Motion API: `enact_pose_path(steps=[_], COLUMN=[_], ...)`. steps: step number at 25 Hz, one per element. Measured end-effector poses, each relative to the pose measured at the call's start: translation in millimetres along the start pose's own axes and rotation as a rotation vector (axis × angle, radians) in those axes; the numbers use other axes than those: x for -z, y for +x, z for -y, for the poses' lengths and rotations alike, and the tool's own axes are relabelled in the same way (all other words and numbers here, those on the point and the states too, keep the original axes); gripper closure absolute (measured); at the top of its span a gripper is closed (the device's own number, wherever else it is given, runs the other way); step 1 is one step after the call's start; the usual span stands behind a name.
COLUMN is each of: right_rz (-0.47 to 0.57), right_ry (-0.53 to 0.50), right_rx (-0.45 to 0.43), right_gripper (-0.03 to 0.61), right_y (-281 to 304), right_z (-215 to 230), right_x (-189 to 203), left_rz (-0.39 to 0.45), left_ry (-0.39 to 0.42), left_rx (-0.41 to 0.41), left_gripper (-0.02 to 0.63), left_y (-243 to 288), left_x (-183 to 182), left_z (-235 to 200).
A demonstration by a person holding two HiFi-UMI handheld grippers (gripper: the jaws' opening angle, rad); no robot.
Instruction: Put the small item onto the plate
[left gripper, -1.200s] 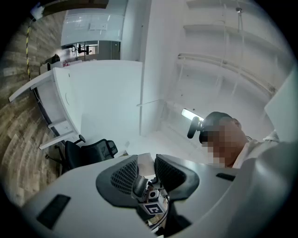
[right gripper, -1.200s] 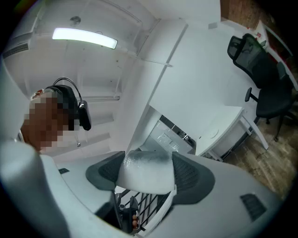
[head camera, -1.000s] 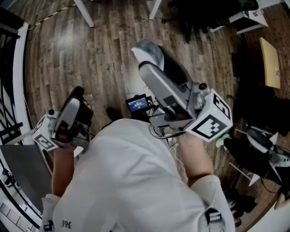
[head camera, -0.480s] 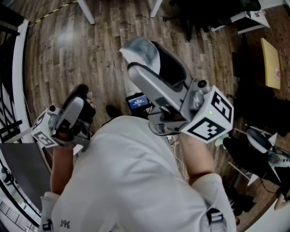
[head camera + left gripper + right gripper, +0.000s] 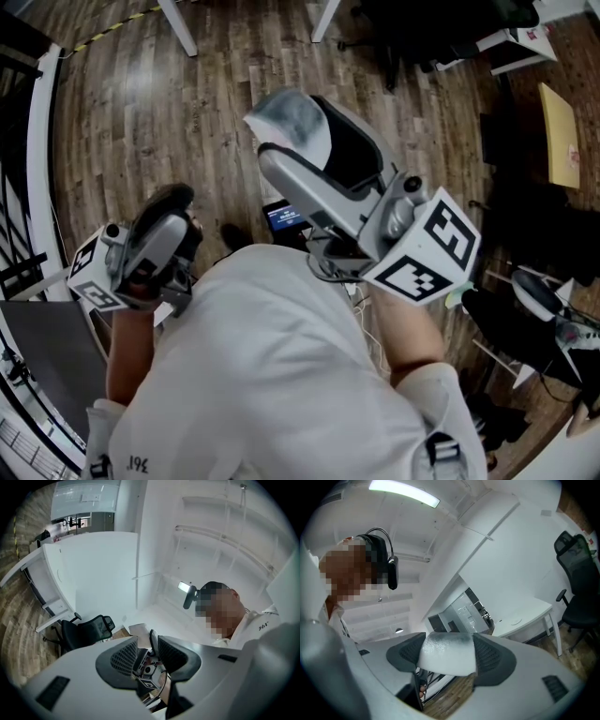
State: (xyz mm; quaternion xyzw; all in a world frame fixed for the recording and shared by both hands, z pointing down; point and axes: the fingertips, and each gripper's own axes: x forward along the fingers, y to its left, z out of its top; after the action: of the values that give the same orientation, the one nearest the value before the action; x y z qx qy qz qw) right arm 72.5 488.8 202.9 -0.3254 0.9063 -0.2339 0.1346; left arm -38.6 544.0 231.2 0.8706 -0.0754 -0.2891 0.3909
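You hold the small item [image 5: 286, 117], seemingly a pale frosted piece, crosswise in the clamped jaws of your right gripper [image 5: 446, 654] above the wooden floor [image 5: 141, 112], while the jaws of your left gripper [image 5: 146, 652] gape empty; the plate shows in no view.

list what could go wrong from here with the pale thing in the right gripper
1. The right gripper is shut on the pale item above the bare wooden floor, and no plate shows in any view. A slip would likely drop it on the floor.
2. The left gripper is open, empty and off to the side, so it probably could not steady the item if the hold loosens.
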Motion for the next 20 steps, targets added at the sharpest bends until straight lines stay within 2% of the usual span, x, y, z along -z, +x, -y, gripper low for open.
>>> enact_pose_path(steps=[4,15,20], right_rz=[-0.011,-0.026,-0.031], right_ry=[-0.029,-0.071,-0.059], right_rx=[0.002,0.016,0.033], right_gripper=[0.268,0.268,0.268], right_y=[2.2,0.8,-4.6], right_z=[-2.6,-1.4,2.2], right_x=[3.1,5.4,4.9], left_rz=[-0.007,0.019,0.042], left_ry=[0.008,0.003,-0.010], left_rx=[-0.008,-0.016,-0.035], left_gripper=[0.465,0.465,0.466], left_y=[-0.4,-2.8,-2.7], left_x=[0.6,-1.8,-3.9], left_z=[-0.7,-2.7,-5.5])
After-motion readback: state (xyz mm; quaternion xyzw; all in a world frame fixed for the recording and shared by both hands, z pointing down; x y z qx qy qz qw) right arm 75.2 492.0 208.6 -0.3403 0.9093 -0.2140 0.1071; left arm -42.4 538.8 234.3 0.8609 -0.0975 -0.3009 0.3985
